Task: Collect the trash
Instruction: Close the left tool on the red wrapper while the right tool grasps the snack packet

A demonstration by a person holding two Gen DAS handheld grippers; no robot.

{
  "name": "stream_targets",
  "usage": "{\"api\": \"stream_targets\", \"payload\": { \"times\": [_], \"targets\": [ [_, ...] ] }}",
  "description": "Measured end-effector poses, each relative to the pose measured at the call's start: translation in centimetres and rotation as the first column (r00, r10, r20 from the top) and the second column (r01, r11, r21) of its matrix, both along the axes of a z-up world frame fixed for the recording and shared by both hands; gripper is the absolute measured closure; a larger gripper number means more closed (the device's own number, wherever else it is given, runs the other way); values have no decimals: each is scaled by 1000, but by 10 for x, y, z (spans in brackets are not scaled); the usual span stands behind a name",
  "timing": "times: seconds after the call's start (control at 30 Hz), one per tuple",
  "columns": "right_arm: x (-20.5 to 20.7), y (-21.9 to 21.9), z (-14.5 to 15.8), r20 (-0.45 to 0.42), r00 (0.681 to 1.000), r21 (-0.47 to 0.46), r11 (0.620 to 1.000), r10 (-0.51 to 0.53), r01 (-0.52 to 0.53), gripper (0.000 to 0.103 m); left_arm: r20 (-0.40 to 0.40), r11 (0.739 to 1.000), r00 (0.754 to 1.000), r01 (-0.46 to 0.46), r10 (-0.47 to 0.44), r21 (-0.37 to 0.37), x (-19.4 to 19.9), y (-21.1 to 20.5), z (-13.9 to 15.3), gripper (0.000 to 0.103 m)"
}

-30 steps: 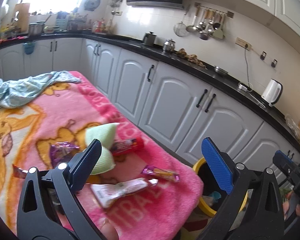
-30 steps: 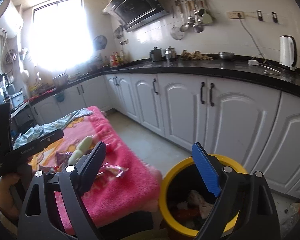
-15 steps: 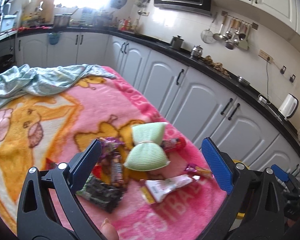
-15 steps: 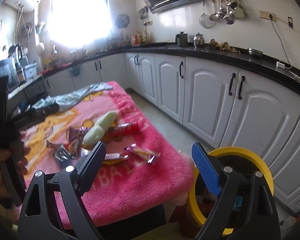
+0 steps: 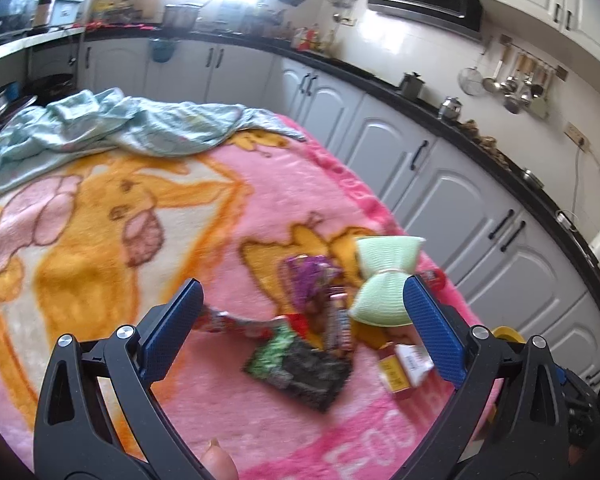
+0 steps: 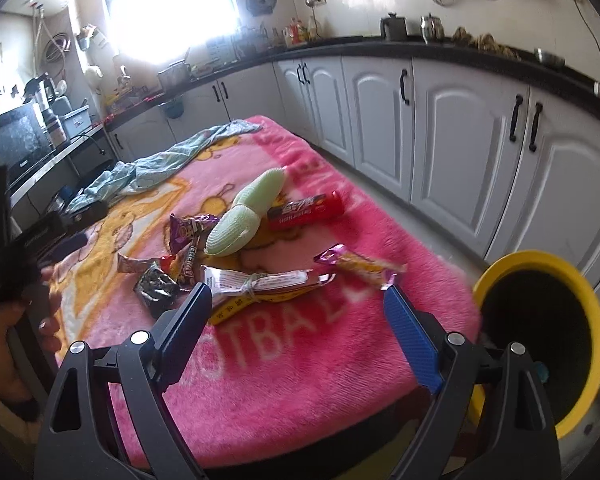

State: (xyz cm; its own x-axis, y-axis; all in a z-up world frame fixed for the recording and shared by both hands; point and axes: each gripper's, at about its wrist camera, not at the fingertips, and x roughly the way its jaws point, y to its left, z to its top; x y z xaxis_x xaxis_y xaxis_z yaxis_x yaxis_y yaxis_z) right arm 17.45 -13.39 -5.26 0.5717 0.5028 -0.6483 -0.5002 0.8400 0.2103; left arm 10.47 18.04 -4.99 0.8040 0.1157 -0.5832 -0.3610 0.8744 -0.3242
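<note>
Wrappers (image 6: 260,282) lying scattered on pink blanket (image 6: 300,344) beside yellow bin (image 6: 540,332): light, crinkly, slippery; pinching at flat middle. Both hand-held grippers (image 5: 300,320) (image 6: 296,320) hovering spread, holding nothing.

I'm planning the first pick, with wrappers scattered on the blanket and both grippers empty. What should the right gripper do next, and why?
Probably lower the open right gripper onto the tied white wrapper just ahead of its fingers. It is the nearest trash, and the yellow bin stands close at the blanket's right edge.
</note>
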Motion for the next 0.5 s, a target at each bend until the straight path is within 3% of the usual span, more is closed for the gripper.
{"api": "stream_targets", "payload": {
  "times": [0.2,0.3,0.5],
  "targets": [
    [25,21,-20,-116,990,41,996,-76,81,18,-47,997,997,-64,62,-45,-11,27,-22,11],
    [38,31,-34,-195,974,50,991,-111,123,27,-72,992,994,-90,83,-92,-15,41,-37,11],
    [60,37,-65,-375,909,105,966,-181,235,41,-102,956,991,-116,92,-268,-14,62,-64,13]
  ]
}}
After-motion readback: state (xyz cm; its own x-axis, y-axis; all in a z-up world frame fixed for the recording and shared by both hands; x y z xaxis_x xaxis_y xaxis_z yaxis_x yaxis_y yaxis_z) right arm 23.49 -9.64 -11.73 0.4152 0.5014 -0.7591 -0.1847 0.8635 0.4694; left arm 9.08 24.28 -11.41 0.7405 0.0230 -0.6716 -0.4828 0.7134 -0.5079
